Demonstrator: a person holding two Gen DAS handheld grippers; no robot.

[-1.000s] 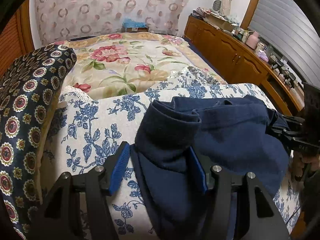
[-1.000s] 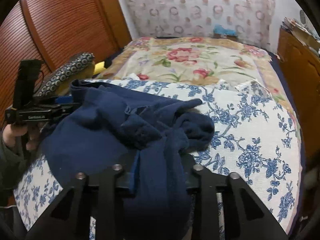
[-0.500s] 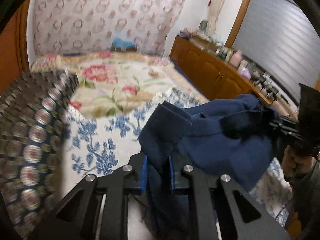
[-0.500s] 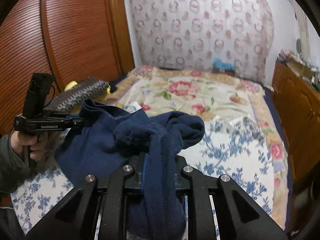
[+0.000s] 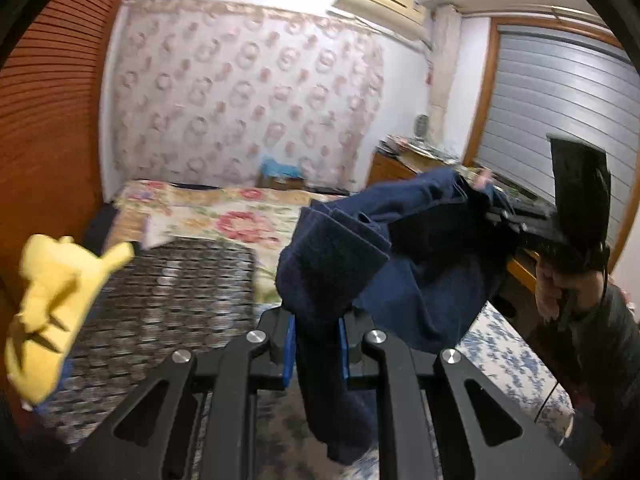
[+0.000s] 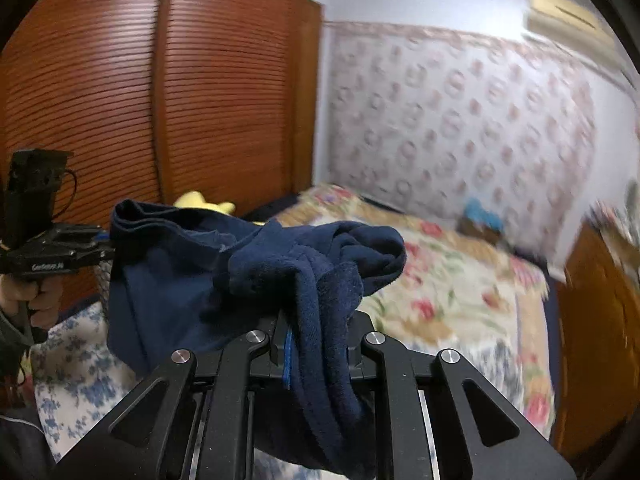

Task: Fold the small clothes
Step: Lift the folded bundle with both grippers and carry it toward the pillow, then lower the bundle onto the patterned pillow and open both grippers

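The blue cloth (image 5: 400, 264) is hanging in the air above the bed (image 5: 224, 220), stretched btwn both tongs. The left gripper (image 5: 316, 344) is squeezing tight on one bunched end of it, w/ a tail of cloth dangling down past the fingers at 6 o'clock. The right gripper (image 6: 316, 344) is pinching the other end the same way; in the left view it is sitting at 3 o'clock, and in the right view the left one is sitting at 9 o'clock. So both are clamped on the cloth, not apart.

What could go wrong, I think:
- Each end is a thick wad, not a flat edge. If the wad is slipping out of a pinch, that side drops and the cloth lands in a heap.
- The cloth is looking twisted and lumpy in the middle. Laying it down like this prob. makes a messy fold, so it needs a shake or a pull flat first.
- The room is looking blurry, so things are prob. moving fast. A fast swing could bump the yellow toy (image 5: 52, 308) at 9 o'clock in the left view, or catch the dotted pillow (image 5: 172, 292) next to it.
- Pulling too hard sideways could yank one end free.

Containers: none that I can see here. Nothing is in a box or basket; the cloth is only in the tongs.
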